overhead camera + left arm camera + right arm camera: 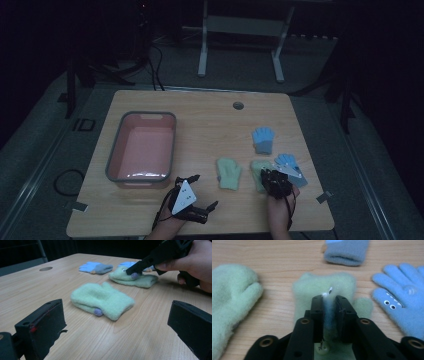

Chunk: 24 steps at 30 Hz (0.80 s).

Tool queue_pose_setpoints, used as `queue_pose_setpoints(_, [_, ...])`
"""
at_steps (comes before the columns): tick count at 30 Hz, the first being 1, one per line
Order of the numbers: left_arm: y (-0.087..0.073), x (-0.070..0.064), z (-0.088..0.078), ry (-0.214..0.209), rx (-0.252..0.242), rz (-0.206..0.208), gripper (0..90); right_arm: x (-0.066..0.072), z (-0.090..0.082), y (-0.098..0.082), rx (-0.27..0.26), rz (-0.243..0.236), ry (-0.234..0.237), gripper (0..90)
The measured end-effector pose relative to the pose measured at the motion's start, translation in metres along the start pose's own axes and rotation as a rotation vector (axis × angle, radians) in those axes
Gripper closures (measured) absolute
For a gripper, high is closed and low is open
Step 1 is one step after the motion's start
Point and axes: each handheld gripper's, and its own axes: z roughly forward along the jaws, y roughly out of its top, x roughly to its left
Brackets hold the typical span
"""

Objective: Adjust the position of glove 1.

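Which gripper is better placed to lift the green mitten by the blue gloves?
Right. The right gripper sits down on that green mitten, jaws close together with a fold of it between them. The left gripper waits open near the pink tub, closer to the other mitten.

Green mitten [259, 172] partly under gripper [272, 181]

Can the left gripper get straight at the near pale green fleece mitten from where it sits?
Probably yes. The left gripper stands open, facing the pale green fleece mitten across bare wooden table. The right gripper is busy at the farther green mitten, off that path.
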Motion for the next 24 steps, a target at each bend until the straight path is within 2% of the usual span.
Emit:
queue_pose_setpoints(4, [0.000, 0.000, 0.000, 0.001, 0.000, 0.002, 1.2, 0.000, -0.001, 0.001, 0.003, -0.008, 0.011, 72.0])
queue_pose_setpoints(6, [0.000, 0.000, 0.000, 0.000, 0.000, 0.002, 1.2, 0.000, -0.004, 0.005, 0.003, -0.040, 0.022, 69.7])
queue_pose_setpoints(10, [0.000, 0.000, 0.000, -0.001, 0.001, 0.003, 1.2, -0.004, -0.011, 0.013, -0.003, -0.062, 0.042, 67.4])
queue_pose_setpoints(11, [0.000, 0.000, 0.000, -0.002, 0.001, 0.001, 1.2, -0.006, -0.015, 0.019, -0.010, -0.101, 0.046, 66.2])
queue_pose_setpoints(15, [0.000, 0.000, 0.000, -0.001, 0.000, 0.002, 1.2, -0.009, -0.019, 0.024, -0.021, -0.115, 0.079, 64.8])
queue_pose_setpoints(16, [0.000, 0.000, 0.000, -0.001, 0.000, 0.005, 1.2, -0.010, -0.021, 0.027, -0.016, -0.137, 0.089, 64.8])
queue_pose_setpoints(18, [0.000, 0.000, 0.000, 0.000, 0.000, 0.008, 1.2, -0.018, -0.027, 0.038, -0.013, -0.201, 0.140, 64.7])
queue_pose_setpoints(21, [0.000, -0.001, 0.000, 0.000, 0.001, 0.008, 1.2, -0.020, -0.028, 0.040, -0.014, -0.219, 0.165, 64.6])
queue_pose_setpoints(22, [0.000, -0.001, 0.000, 0.002, -0.001, 0.010, 1.2, -0.022, -0.028, 0.042, -0.011, -0.238, 0.174, 63.7])
queue_pose_setpoints(23, [0.000, -0.001, 0.000, 0.002, 0.000, 0.012, 1.2, -0.026, -0.029, 0.047, -0.002, -0.272, 0.222, 63.1])
queue_pose_setpoints(24, [0.000, -0.002, 0.000, 0.004, 0.001, 0.015, 1.2, -0.029, -0.029, 0.049, -0.001, -0.308, 0.234, 63.2])
